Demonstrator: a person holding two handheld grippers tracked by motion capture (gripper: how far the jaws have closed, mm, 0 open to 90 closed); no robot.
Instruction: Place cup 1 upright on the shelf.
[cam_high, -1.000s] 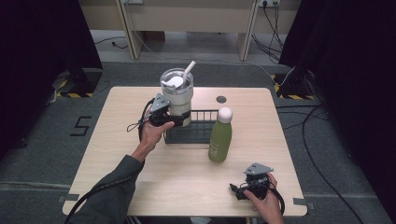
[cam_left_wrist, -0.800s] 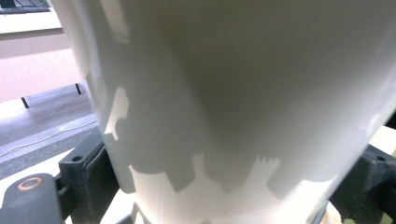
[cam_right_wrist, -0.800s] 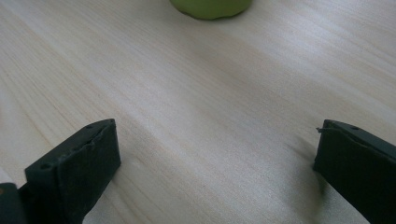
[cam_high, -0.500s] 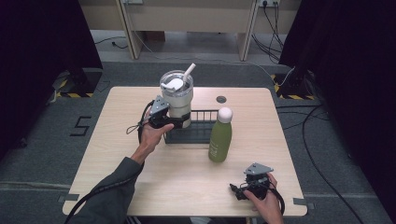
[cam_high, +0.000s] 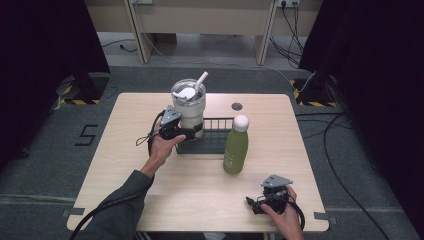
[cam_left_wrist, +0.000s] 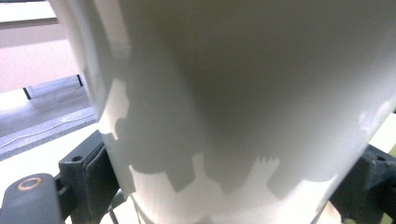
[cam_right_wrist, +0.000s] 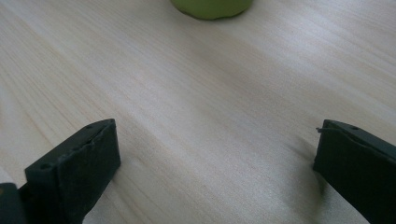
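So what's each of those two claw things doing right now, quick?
Left gripper: shut on the white tumbler, jaws on either side.
Right gripper: open, holding nothing, over the bare table.

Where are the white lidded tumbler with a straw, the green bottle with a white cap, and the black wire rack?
white lidded tumbler (cam_high: 191, 112), high view, side wall
green bottle (cam_high: 235, 152), high view, body
black wire rack (cam_high: 214, 142), high view, floor

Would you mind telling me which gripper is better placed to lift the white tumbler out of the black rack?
The left gripper: its fingers already clasp the tumbler in the rack. The right gripper rests open near the table edge.
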